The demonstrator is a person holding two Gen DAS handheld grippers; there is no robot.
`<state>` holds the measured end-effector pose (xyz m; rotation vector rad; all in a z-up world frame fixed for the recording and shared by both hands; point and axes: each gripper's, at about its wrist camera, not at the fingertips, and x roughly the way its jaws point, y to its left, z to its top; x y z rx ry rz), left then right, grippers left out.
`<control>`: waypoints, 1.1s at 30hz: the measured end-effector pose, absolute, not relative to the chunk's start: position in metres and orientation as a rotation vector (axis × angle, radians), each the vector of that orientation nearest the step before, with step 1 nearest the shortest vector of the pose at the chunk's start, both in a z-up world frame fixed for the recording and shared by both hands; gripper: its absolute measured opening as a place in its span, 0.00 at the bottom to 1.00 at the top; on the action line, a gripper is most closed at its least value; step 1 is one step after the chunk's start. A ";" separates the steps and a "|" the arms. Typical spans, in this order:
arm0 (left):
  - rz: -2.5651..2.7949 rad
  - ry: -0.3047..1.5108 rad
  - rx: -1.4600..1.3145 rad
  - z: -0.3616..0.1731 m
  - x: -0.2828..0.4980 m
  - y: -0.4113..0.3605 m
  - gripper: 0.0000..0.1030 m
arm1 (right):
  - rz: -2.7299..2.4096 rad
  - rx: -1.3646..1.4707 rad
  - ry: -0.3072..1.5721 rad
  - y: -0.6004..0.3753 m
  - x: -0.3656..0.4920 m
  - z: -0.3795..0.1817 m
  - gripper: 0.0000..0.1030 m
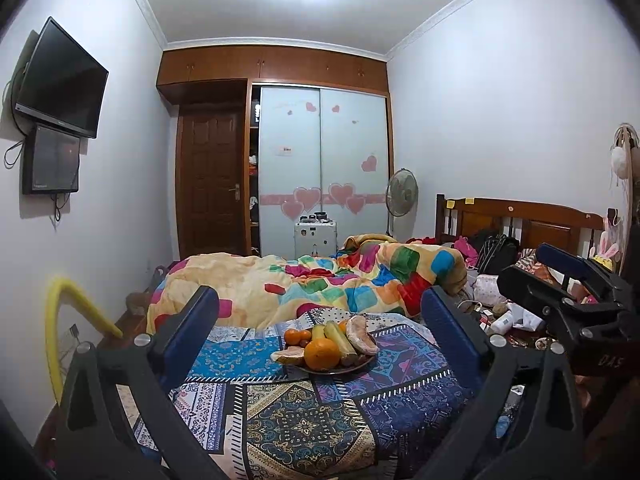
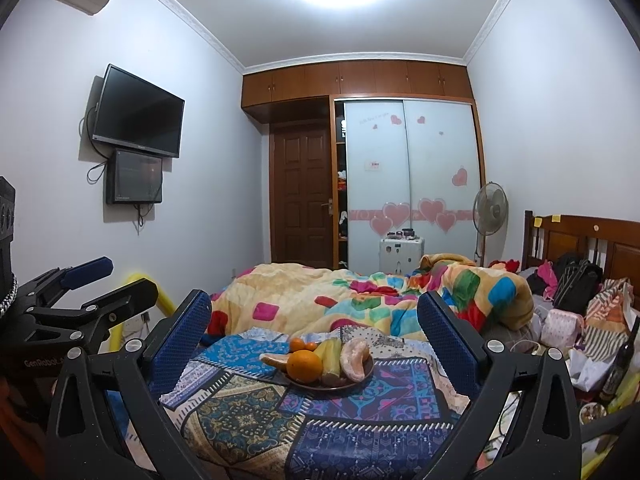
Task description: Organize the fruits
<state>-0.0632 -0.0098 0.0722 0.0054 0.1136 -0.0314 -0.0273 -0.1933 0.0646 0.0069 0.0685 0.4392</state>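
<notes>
Patchwork cloth [image 1: 304, 412] in blues, purples and tans covers the near end of a bed [image 1: 520, 220], and a dark round plate [image 1: 362, 365] of fruit sits on it, centred ahead of both cameras.

On the plate, a large orange [image 1: 321, 353] sits at the front edge, nearest the cameras. Behind it, two yellow-green bananas [image 1: 338, 338] lie side by side, their long axes running from the near right of the plate toward the far left, with the cut stem ends pointing at the viewer. A pale pink peeled pomelo segment [image 1: 361, 335] lies along the right rim, its long axis roughly parallel to the bananas and curved like a crescent. A second pomelo piece [image 1: 287, 355] rests on the left rim, lying crosswise. Small tangerines [image 1: 297, 336] sit at the back left.

The left gripper [image 1: 320, 320] hovers short of the plate with its blue-padded fingers spread wide on either side of the fruit, grasping nothing. The right gripper [image 2: 314, 322] is in the same pose, fingers wide apart and empty, the plate framed between them. Each gripper also appears at the edge of the other's view, apart from the plate.

Beyond the plate, a rumpled quilt [image 1: 320, 280] in yellow with bright coloured blocks is heaped across the bed. Bags and clothes are piled by the wooden headboard on the right. A dark television [image 2: 138, 112] hangs on the left wall.
</notes>
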 end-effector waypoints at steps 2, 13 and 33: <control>-0.032 0.114 0.004 0.072 -0.064 -0.010 0.99 | 0.440 0.009 0.069 -0.193 -0.027 0.065 1.00; -0.036 0.116 0.005 0.069 -0.060 -0.012 0.99 | 0.440 0.012 0.071 -0.194 -0.027 0.064 1.00; -0.053 0.123 -0.002 0.067 -0.058 -0.012 0.99 | 0.437 0.017 0.071 -0.194 -0.028 0.065 1.00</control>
